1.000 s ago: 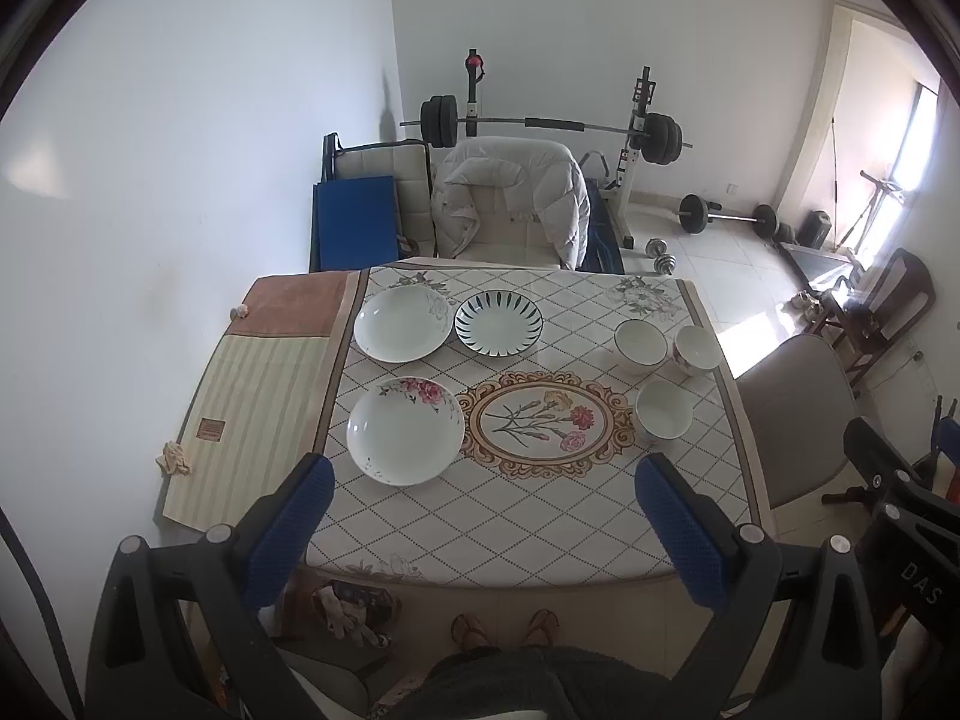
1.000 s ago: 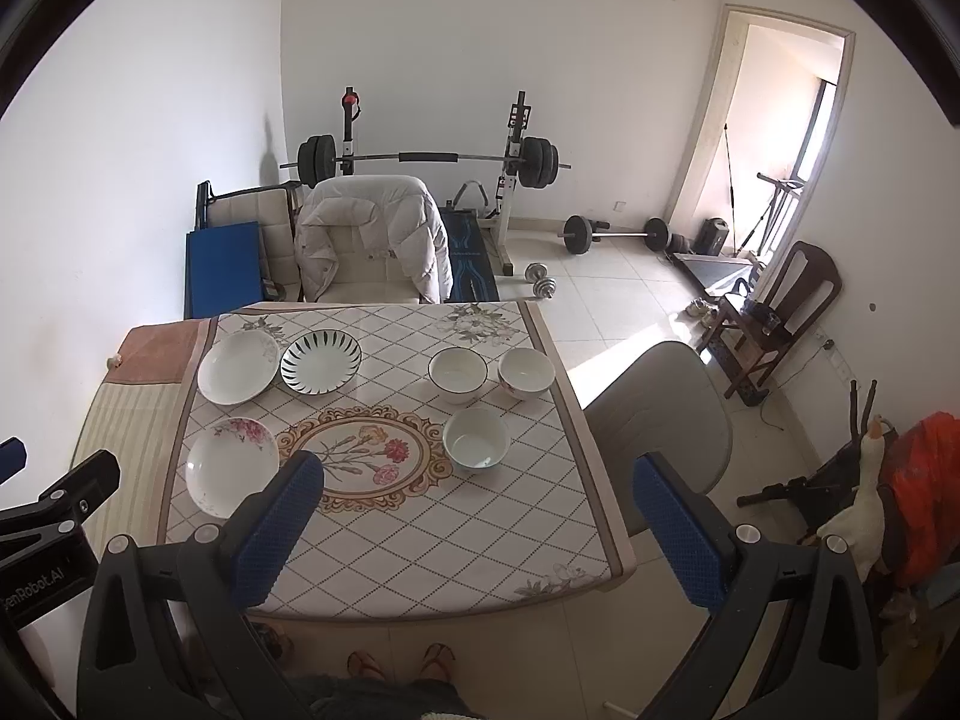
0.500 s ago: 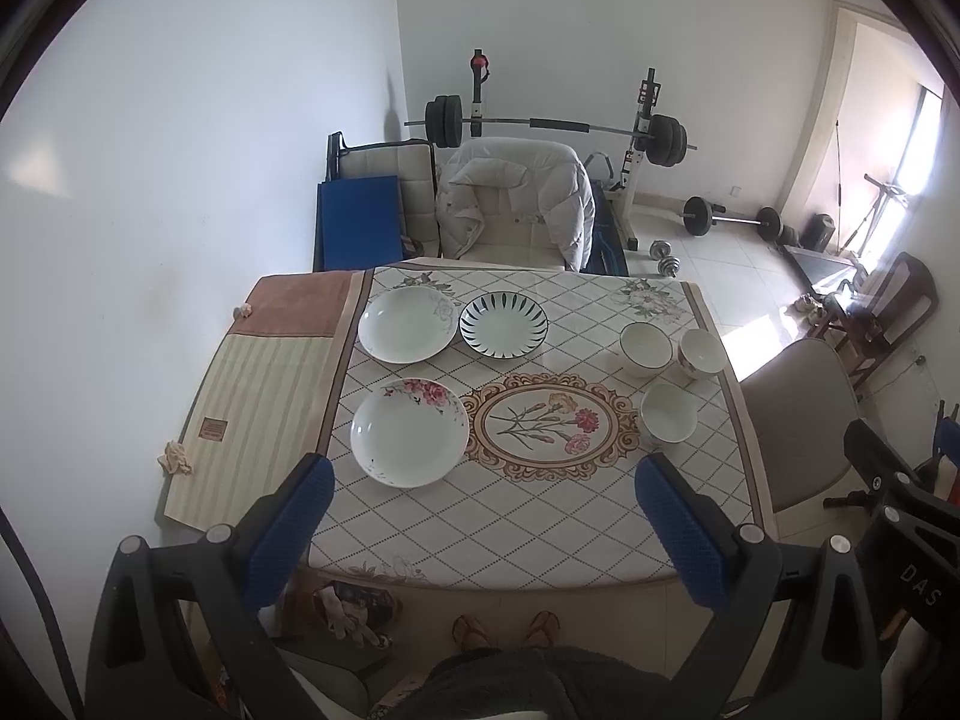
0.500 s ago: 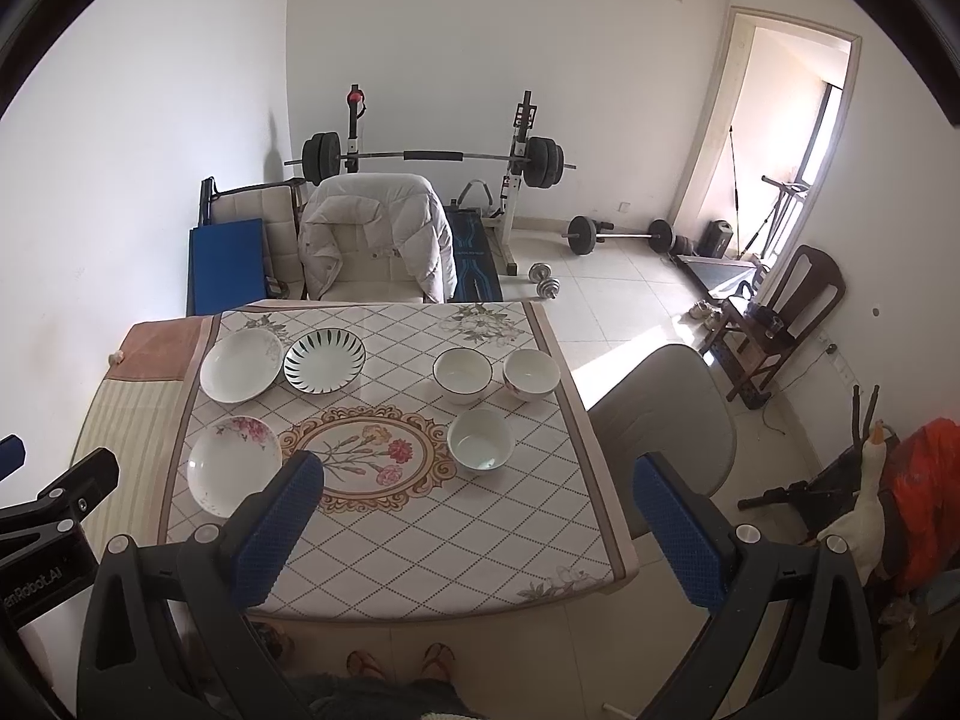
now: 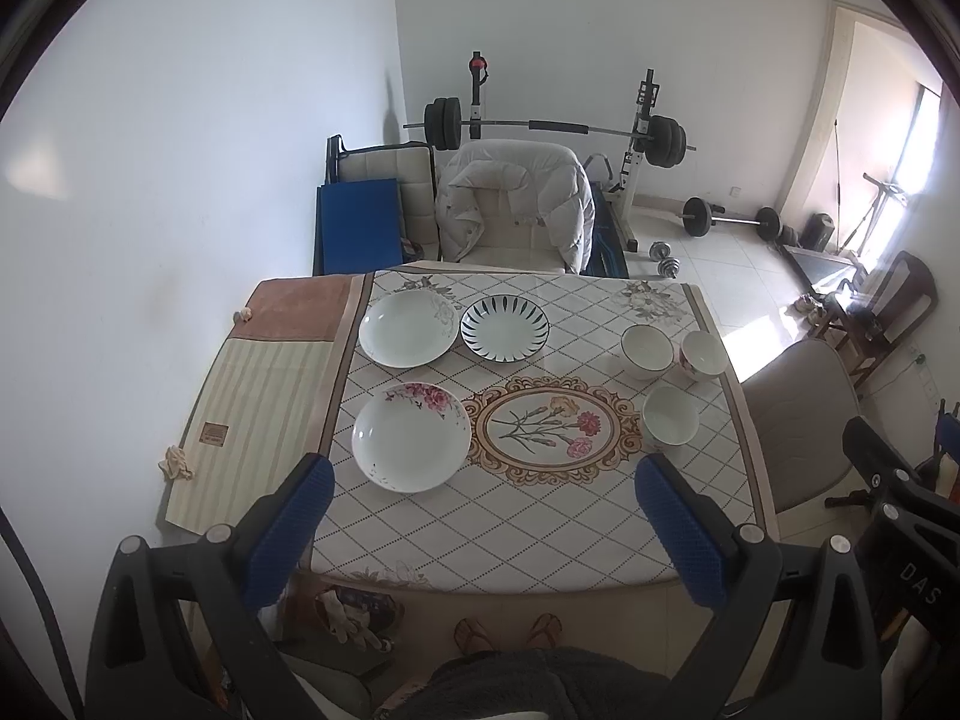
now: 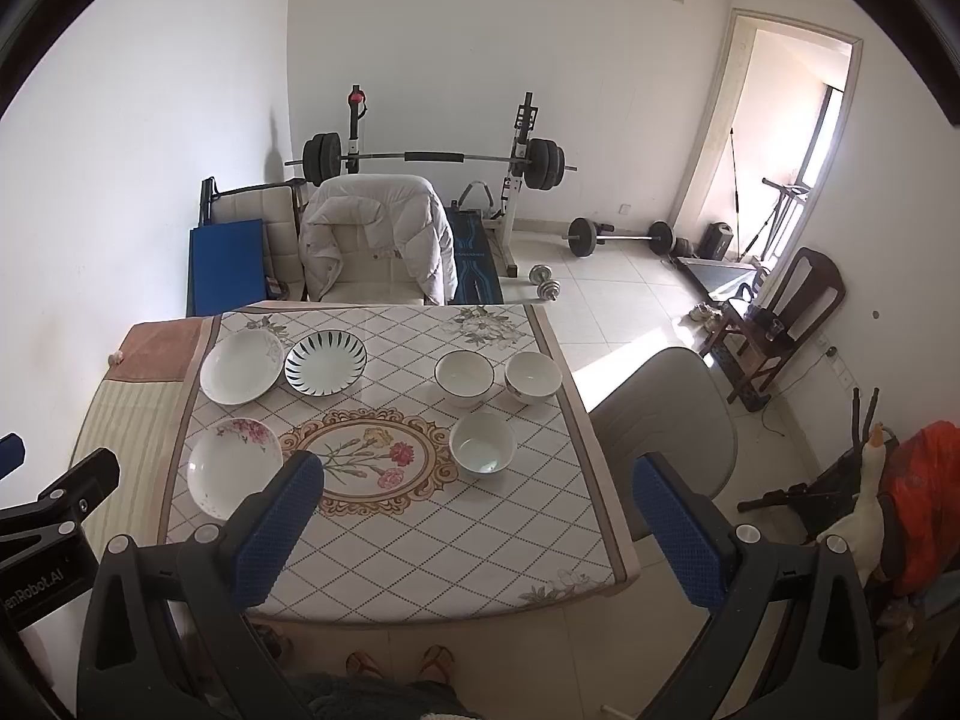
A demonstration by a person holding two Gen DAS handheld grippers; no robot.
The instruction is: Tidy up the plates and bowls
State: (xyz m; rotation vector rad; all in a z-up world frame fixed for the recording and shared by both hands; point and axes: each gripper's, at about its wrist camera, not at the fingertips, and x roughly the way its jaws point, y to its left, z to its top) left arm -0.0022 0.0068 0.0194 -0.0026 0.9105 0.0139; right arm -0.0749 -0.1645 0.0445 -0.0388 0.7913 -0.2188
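three plates (image 5: 411,437) sit on the left half of the table (image 5: 540,516), three bowls (image 5: 670,416) on the right, so left gripper (image 5: 486,516) is nearer the plates, right gripper (image 6: 480,513) nearer the bowls; both spread wide, holding nothing, well above

We count three plates on the table (image 5: 540,516): a plain white plate (image 5: 406,329), a striped plate (image 5: 504,328) and a rose plate (image 5: 411,436). We count three bowls: a dark-rimmed bowl (image 5: 647,347), a patterned bowl (image 5: 702,355) and a pale bowl (image 5: 671,416).
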